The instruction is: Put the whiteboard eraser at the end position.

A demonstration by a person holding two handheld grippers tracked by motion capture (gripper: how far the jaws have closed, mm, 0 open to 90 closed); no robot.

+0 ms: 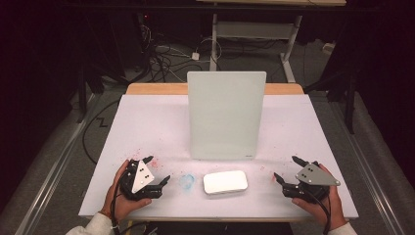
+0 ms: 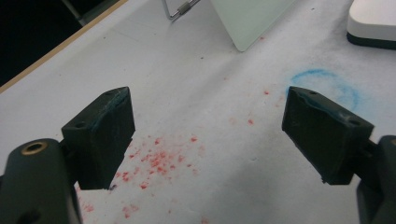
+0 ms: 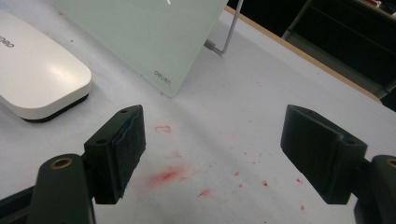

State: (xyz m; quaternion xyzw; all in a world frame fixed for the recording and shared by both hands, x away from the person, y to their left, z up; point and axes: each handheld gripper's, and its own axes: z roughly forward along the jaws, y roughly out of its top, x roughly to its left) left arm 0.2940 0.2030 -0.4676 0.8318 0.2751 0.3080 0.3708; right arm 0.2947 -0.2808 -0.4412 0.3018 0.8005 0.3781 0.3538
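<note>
A pale green glass board stands upright on a wire stand in the middle of the white table. In front of it lies a white eraser block with a dark underside. My left gripper rests low at the table's front left, open, nothing between its jaws. At the front right my right gripper is open and empty too. The left gripper view has the eraser at its top right and the board's corner ahead. The right gripper view has the eraser at left and the board above.
Red marker specks and a blue ring stain mark the table near the left gripper; red smears lie by the right gripper. The table's wooden far edge borders a dark floor with cables and a desk frame.
</note>
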